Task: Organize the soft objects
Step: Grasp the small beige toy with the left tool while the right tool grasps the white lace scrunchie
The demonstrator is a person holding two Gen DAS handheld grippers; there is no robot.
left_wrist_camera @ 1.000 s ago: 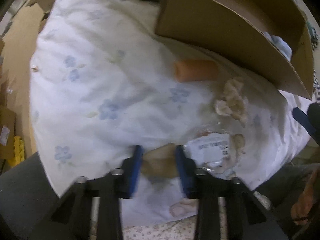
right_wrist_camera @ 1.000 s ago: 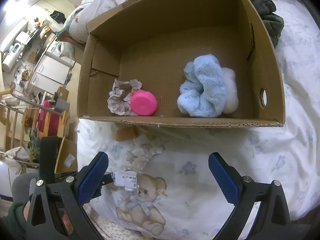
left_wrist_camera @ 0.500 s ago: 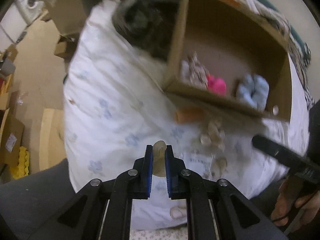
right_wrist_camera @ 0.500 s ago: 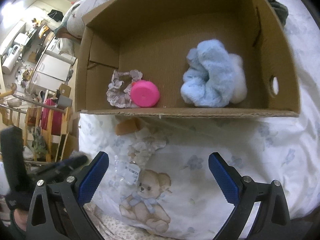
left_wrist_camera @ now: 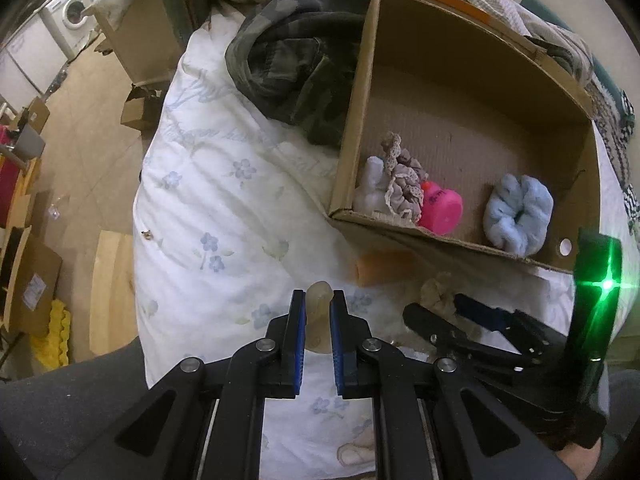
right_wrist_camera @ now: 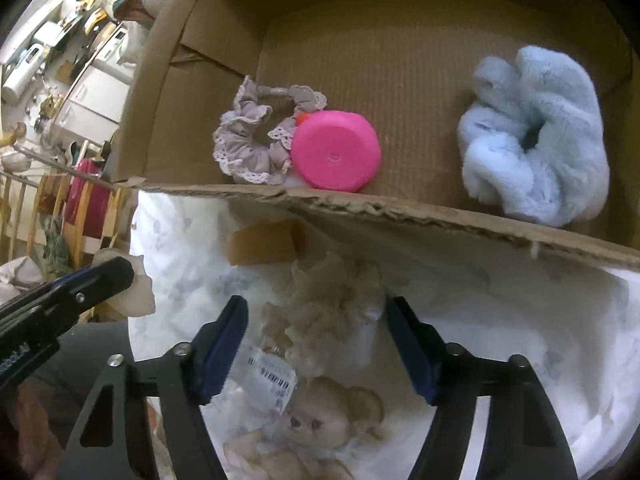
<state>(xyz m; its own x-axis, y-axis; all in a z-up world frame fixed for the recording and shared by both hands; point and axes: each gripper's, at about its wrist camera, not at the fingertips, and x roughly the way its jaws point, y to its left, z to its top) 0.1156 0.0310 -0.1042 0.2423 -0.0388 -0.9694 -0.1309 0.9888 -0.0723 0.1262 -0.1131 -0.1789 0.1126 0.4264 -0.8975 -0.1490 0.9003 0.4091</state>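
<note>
My left gripper [left_wrist_camera: 317,297] is shut on a small cream soft piece [left_wrist_camera: 318,290] and holds it above the flowered bedspread [left_wrist_camera: 208,184]. The same piece [right_wrist_camera: 134,294] shows at the left of the right wrist view. My right gripper [right_wrist_camera: 316,309] points down at a beige scrunchie [right_wrist_camera: 332,296] on the bed. Its jaws are closing with the scrunchie between them, and the pads are not pressing on it. Just behind stands an open cardboard box [right_wrist_camera: 360,202] holding a grey lace scrunchie [right_wrist_camera: 248,148], a pink round piece [right_wrist_camera: 336,156] and a fluffy blue scrunchie [right_wrist_camera: 536,132].
An orange foam block [right_wrist_camera: 264,242] lies against the box's near wall. A clear packet with a barcode label [right_wrist_camera: 272,376] lies under the right gripper. A camouflage garment [left_wrist_camera: 296,60] is heaped beside the box. The bed's edge drops to a floor with cartons [left_wrist_camera: 28,280].
My left gripper shut on the cream piece and lifted it off the bedspread. My right gripper came down over the beige scrunchie and its jaws narrowed.
</note>
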